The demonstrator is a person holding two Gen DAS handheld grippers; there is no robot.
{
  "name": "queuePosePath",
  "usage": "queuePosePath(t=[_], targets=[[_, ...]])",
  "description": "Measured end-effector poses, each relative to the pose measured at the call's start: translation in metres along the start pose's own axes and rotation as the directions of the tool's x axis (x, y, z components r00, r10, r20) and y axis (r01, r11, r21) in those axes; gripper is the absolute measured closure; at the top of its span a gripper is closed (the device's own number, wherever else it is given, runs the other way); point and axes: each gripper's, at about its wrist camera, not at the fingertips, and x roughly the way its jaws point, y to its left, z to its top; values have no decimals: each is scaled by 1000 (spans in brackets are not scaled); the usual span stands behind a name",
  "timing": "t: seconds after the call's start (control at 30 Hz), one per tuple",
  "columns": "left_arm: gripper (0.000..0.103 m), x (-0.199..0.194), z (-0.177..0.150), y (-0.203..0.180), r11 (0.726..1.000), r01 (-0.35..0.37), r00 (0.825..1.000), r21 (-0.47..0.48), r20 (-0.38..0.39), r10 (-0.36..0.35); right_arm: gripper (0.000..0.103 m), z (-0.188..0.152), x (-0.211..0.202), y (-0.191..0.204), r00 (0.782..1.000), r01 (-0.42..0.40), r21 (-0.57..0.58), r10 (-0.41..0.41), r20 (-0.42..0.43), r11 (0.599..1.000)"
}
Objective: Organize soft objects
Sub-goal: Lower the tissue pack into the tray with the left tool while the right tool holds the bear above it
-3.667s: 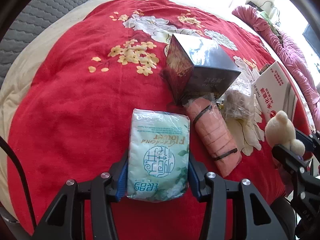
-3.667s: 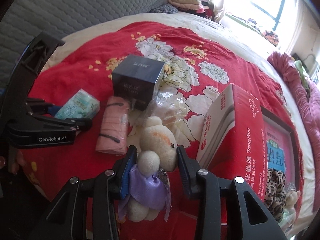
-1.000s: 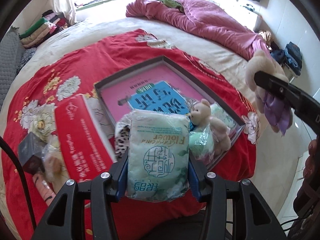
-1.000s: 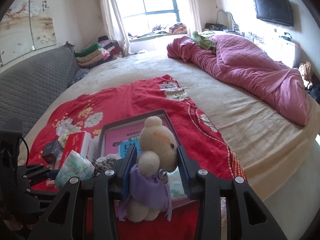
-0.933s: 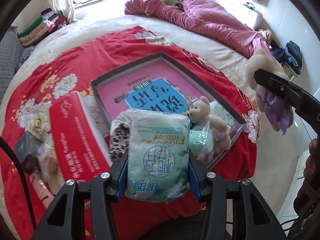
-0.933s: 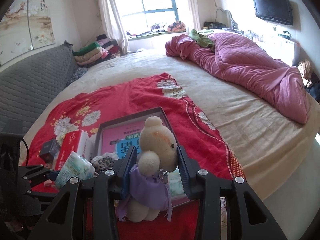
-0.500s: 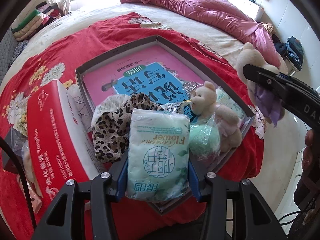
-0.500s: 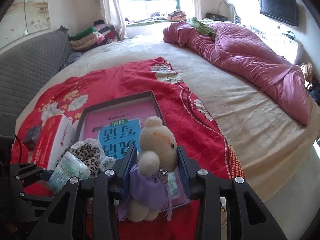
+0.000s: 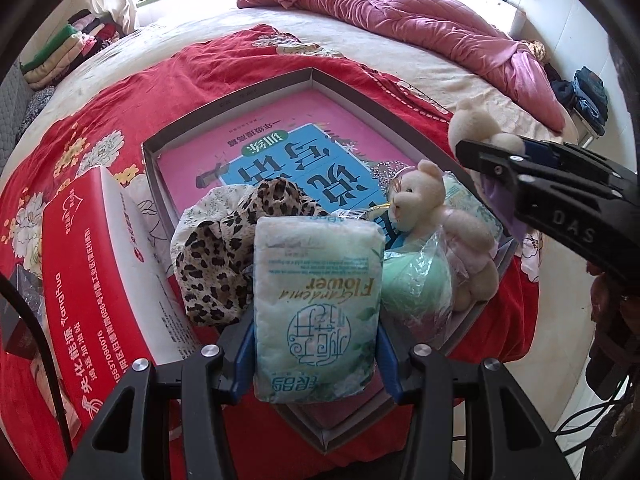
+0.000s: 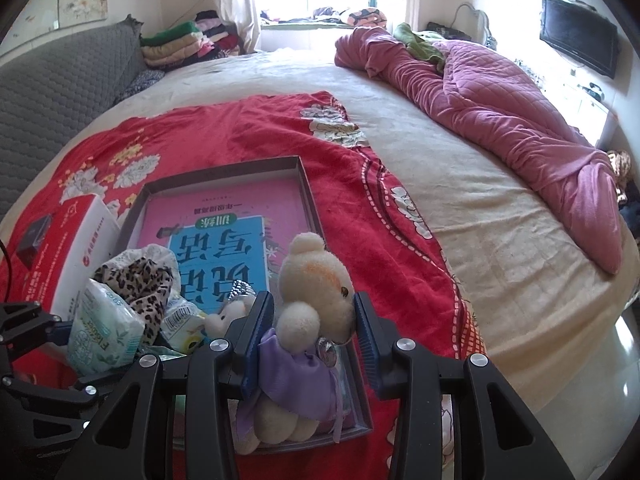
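My left gripper (image 9: 316, 344) is shut on a pale green tissue pack (image 9: 316, 304), held just above the near end of a shallow grey box (image 9: 224, 104). On the box's pink and blue printed floor lie a leopard-print cloth (image 9: 224, 256), a small cream bear (image 9: 436, 216) and a green bundle in clear plastic (image 9: 416, 284). My right gripper (image 10: 314, 332) is shut on a cream bear in a purple dress (image 10: 308, 308), hovering over the box's near right corner (image 10: 360, 424). In the right wrist view the tissue pack (image 10: 104, 328) shows at the lower left.
A red and white carton (image 9: 92, 272) stands against the box's left side, with a dark small box (image 10: 34, 240) beyond it. All lies on a red flowered blanket (image 10: 224, 132) on a beige bed; a pink quilt (image 10: 500, 112) is heaped at the far right. The bed edge and floor (image 10: 592, 392) lie right.
Both grippers have sunk toward the grey box, which now looks larger and closer. The tissue pack and the purple-dressed bear stay clamped as before.
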Motion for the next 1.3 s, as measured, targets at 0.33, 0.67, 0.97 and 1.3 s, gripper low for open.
queuePosePath(t=[0.33, 0.67, 0.97, 1.3], targets=[[52, 2, 2, 0, 1000, 11, 1000, -1, -2, -11, 61, 4, 18, 6, 1000, -8, -32, 7, -24, 999], [52, 1, 2, 1, 1000, 17, 1000, -4, -1, -17, 60, 12, 37, 11, 999, -28, -26, 27, -46, 999], [52, 0, 2, 1, 999, 31, 1000, -11, 1, -31, 57, 11, 35, 10, 999, -31, -28, 30, -27, 999], [52, -1, 3, 3, 999, 43, 999, -22, 4, -43, 53, 11, 29, 5, 999, -49, -2, 49, -12, 999]])
